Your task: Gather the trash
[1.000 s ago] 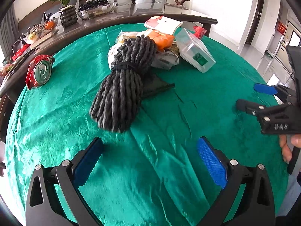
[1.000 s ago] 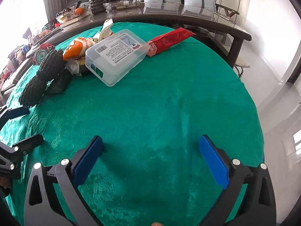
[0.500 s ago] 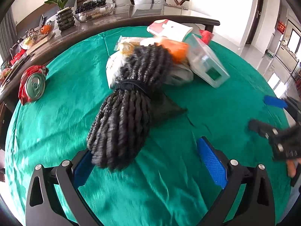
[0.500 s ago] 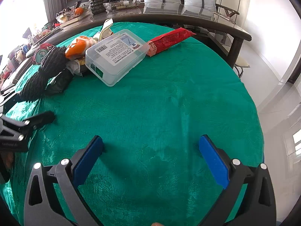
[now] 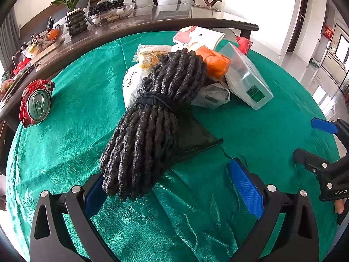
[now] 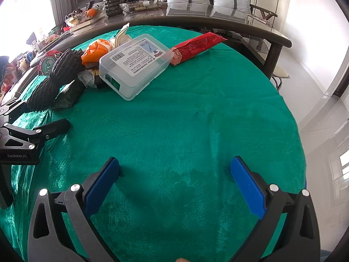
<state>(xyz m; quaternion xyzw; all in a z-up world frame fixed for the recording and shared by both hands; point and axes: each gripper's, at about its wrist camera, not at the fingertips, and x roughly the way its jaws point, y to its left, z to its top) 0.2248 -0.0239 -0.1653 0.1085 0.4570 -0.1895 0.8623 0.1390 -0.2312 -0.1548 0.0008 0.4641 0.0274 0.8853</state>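
trash lies heaped on the green damask-patterned cloth of the round bench point(image 5: 72, 118). nearest, a bundle of black twisted rope point(image 5: 152, 122), tied at its middle, has its end between the spread pads of the left tongs point(image 5: 172, 185), ungripped. the right tongs point(image 6: 174, 185) gape over bare cloth. beyond the rope: an orange wrapper point(image 5: 216, 62), a clear plastic box point(image 6: 135, 65), a crushed red can point(image 5: 37, 102).

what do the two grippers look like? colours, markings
Both alike: black plastic frames with triangular cut-outs and silver screws, blue textured pads inside. The left gripper carries white "GenRobot.AI" lettering on its side, seen from the right wrist view. The right gripper shows partly legible white lettering.
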